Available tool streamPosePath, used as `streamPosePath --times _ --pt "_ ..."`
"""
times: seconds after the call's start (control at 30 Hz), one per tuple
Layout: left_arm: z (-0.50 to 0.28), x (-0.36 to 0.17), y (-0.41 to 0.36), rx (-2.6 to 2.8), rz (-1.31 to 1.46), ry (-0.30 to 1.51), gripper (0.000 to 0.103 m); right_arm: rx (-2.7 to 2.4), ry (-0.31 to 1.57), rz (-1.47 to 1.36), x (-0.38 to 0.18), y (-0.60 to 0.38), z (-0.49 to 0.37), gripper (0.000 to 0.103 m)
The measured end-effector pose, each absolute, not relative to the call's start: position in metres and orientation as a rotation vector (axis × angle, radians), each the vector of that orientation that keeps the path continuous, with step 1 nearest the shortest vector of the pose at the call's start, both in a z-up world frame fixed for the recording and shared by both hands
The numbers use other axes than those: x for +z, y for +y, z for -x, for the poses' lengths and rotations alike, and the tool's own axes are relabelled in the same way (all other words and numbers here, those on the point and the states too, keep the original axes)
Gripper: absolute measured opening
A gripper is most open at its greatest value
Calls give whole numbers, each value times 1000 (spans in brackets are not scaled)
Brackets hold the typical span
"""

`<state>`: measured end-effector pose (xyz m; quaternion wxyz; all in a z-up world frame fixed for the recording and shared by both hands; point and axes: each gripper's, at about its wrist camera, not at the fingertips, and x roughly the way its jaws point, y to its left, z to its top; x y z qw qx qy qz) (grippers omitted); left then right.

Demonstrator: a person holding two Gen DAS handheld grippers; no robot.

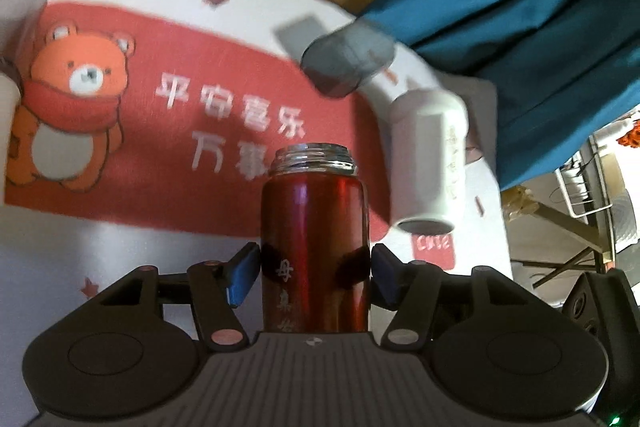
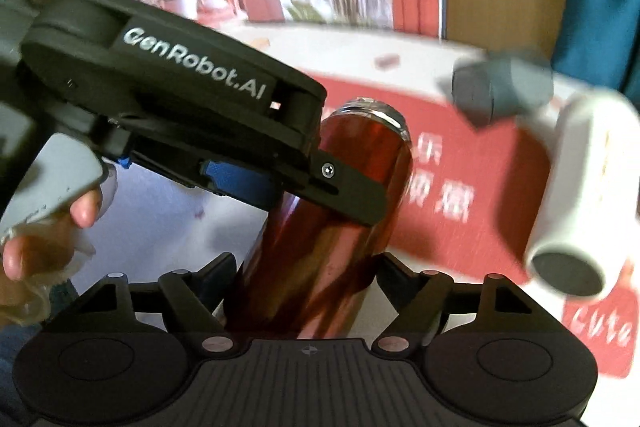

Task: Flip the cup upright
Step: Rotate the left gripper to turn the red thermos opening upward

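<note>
**Red cup held between both grippers, mouth up**

The red cup (image 1: 314, 247) is held by the left gripper (image 1: 314, 267): its blue pads (image 1: 242, 275) press on both sides of the body, so the jaws are narrow and closed on the metal. The threaded steel mouth points away from the camera, so the cup lies along the fingers.

In the right wrist view the same cup (image 2: 320, 247) leans a little to the right, and the right gripper (image 2: 306, 279) has its fingers at both sides of the lower body. They seem to touch it, but I cannot tell if they really clamp. I judge that two holds are used so the smooth cup does not slip while it turns.

On the mat (image 1: 140, 147) behind lie a white flask (image 1: 428, 163) and a grey cap (image 1: 348, 63), both on their side, well apart from the cup.
</note>
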<state>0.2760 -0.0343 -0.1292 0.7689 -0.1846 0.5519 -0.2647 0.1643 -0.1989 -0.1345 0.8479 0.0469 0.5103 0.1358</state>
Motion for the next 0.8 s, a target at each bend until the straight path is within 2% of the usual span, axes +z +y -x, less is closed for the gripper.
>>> streamPosePath --times 0.2,0.43,0.8 --pt "-268 -86 -29 -572 358 1058 64 328 883 108 -99 -188 -157 67" --pt "-258 -52 -34 -592 334 940 64 317 749 180 -78 -200 -138 60" --pt "-254 -36 -54 -524 244 861 67 302 654 134 -90 -201 -175 59"
